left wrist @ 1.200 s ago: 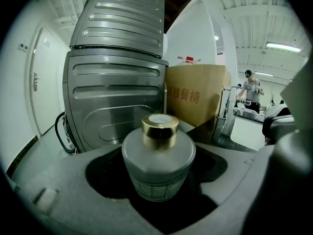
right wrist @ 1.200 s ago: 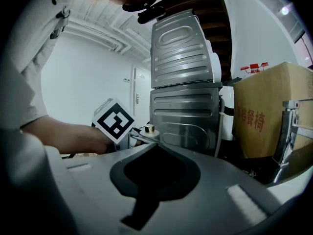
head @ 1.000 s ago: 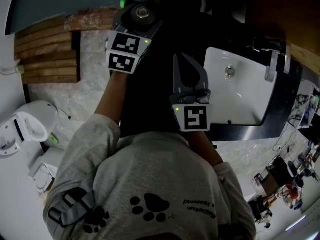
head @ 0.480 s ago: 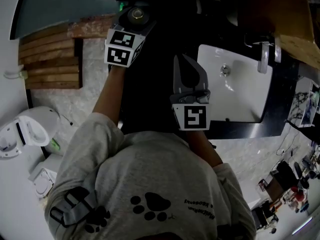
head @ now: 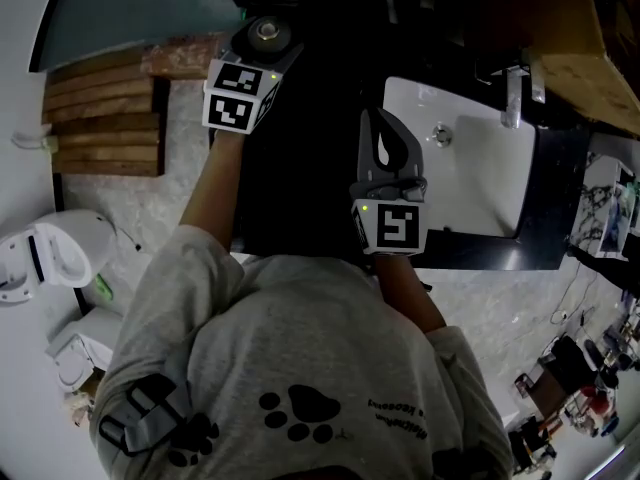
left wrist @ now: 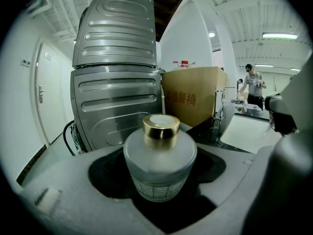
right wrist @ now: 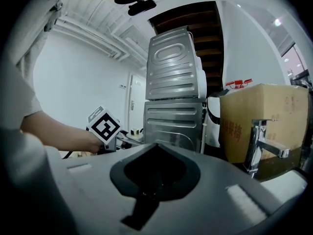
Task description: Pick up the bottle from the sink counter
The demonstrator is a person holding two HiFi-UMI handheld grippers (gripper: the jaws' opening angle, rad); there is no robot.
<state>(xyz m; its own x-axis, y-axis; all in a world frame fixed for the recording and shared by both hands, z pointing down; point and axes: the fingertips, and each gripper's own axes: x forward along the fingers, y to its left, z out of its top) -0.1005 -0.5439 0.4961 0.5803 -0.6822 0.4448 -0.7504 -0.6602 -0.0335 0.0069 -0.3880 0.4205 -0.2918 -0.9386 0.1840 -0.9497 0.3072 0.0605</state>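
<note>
Bottle gripped in the left claw, off to the left of the sink.
Nearest, the right gripper [head: 375, 128] has its jaws together with nothing between them, just beside the white sink [head: 480, 183] in the dark counter [head: 480, 256]. Further out, the left gripper [head: 256, 56] stands wide, its jaws closed around the frosted bottle [left wrist: 159, 163], which sits upright with its gold cap [left wrist: 161, 126] on. Beyond are the tap [right wrist: 261, 148], a box [left wrist: 193, 99] and stacked grey machines [left wrist: 117, 82].
</note>
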